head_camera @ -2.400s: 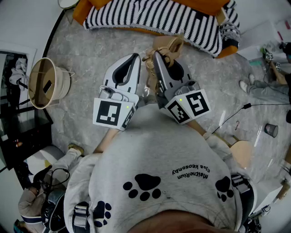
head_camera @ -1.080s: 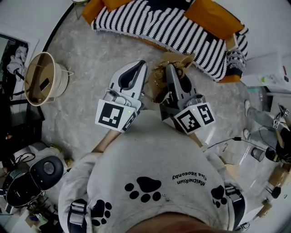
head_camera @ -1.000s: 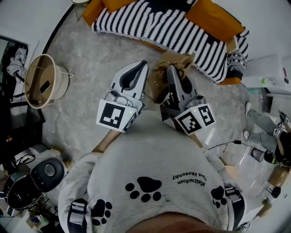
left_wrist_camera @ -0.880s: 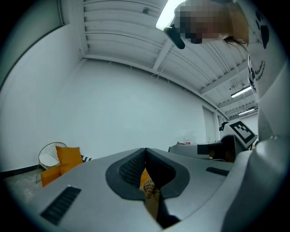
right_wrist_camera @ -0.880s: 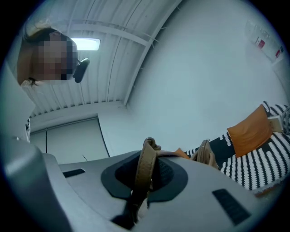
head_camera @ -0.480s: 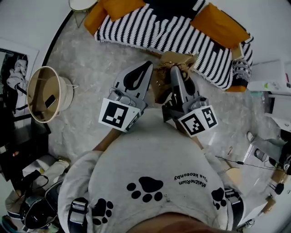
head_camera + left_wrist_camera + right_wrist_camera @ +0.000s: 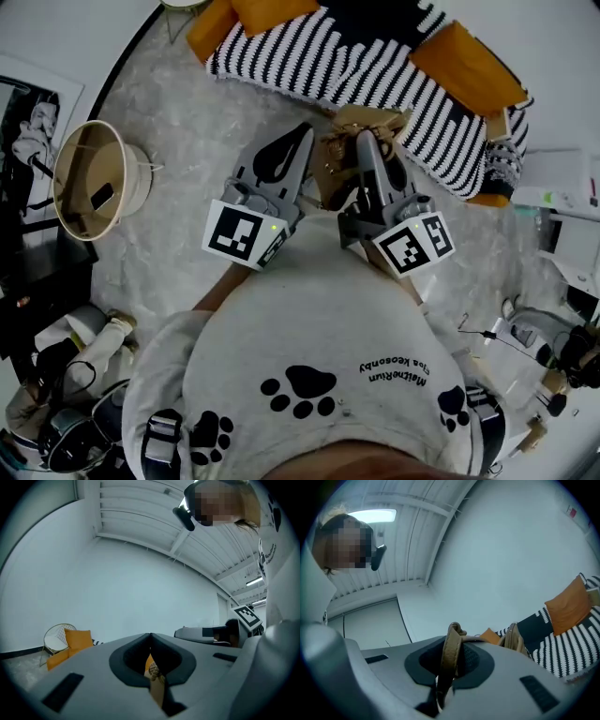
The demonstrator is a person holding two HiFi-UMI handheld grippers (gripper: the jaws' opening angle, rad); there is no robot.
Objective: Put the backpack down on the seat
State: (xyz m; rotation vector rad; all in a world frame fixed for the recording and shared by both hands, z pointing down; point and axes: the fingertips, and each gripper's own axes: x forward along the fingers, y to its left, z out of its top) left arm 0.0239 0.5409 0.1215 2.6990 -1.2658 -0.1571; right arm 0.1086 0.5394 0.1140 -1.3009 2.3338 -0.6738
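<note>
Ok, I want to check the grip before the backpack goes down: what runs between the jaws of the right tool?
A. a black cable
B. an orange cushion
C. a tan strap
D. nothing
C: in the right gripper view the right tool is shut on a tan strap, which stands up between its jaws.

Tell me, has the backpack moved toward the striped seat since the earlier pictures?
No, not noticeably: the backpack hangs at the striped seat's front edge as before, equally far from the basket.
</note>
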